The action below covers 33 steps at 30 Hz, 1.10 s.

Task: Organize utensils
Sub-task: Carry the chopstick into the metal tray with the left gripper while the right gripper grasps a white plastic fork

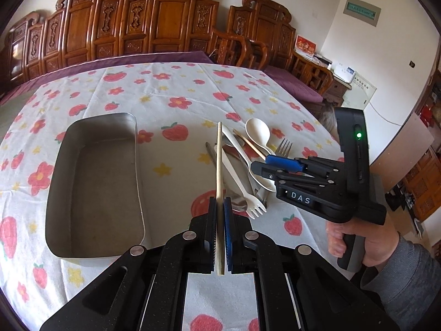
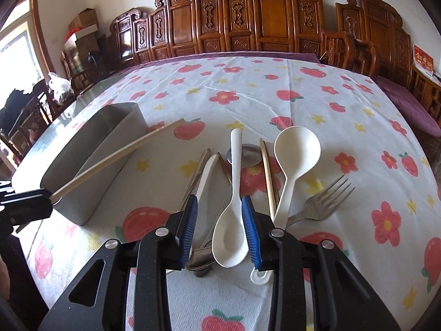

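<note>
My left gripper [image 1: 220, 201] is shut on a pale wooden chopstick [image 1: 219, 160], which it holds above the table just right of the empty metal tray [image 1: 104, 187]. The right wrist view shows that chopstick [image 2: 118, 157] slanting over the tray's [image 2: 82, 143] near corner. My right gripper [image 2: 220, 204] hangs over the utensil pile. Its blue pads [image 2: 249, 229] straddle a white spoon [image 2: 230, 237] lying bowl-up. A gap shows at the left pad. Beside the spoon lie a second chopstick [image 2: 268, 182], a large white spoon [image 2: 297, 149], a metal fork [image 2: 322, 204] and a white knife [image 2: 205, 176].
A flower-and-strawberry cloth [image 1: 171, 88] covers the table. Carved wooden chairs [image 1: 165, 19] line its far side. A white spork [image 1: 256, 209] and metal cutlery lie in the pile. A hand in a grey sleeve [image 1: 366, 245] holds the right gripper.
</note>
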Tool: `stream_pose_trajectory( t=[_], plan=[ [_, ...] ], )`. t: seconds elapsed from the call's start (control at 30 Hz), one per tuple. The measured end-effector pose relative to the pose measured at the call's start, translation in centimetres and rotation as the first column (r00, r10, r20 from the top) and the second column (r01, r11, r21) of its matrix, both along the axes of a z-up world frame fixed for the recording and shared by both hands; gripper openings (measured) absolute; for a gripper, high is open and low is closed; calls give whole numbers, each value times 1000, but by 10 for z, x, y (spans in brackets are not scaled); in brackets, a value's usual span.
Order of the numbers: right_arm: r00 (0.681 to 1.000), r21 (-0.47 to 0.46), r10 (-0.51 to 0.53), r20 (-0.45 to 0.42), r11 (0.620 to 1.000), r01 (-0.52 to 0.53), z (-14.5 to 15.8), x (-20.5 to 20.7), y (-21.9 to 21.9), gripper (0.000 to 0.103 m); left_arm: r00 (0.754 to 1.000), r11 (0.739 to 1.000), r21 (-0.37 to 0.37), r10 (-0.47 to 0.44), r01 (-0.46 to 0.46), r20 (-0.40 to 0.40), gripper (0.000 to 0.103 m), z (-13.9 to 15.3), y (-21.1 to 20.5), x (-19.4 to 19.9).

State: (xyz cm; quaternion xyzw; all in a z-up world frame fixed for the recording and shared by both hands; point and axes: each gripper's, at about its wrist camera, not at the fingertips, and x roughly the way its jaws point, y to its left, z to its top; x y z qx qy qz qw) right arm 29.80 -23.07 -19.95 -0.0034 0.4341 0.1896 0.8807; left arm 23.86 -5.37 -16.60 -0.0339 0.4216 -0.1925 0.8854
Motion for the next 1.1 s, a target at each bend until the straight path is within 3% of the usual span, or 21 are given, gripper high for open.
stream_pose_trajectory(
  t=[0.23,0.4,0.7,1.1],
  plan=[
    [999,-75,15,-49,997,-19,-16,-2,6,35,1000,1000,-3,-2,2,-7,4,-3,4,1],
    [999,-73,-2,-47,997,-1,-17,-1,1,34,1000,1000,0,-1,1,9,4,1,7,-1],
    [999,-111,-5,-52,994,-1,-21,-2,-2,5,1000,1000,10,13,-14,20,4,3,8,-1],
    [1000,-18,-16,7,1000,16,8,-12,-12,2,997,998,30,54,-56,63,4,21,22,-4]
  ],
)
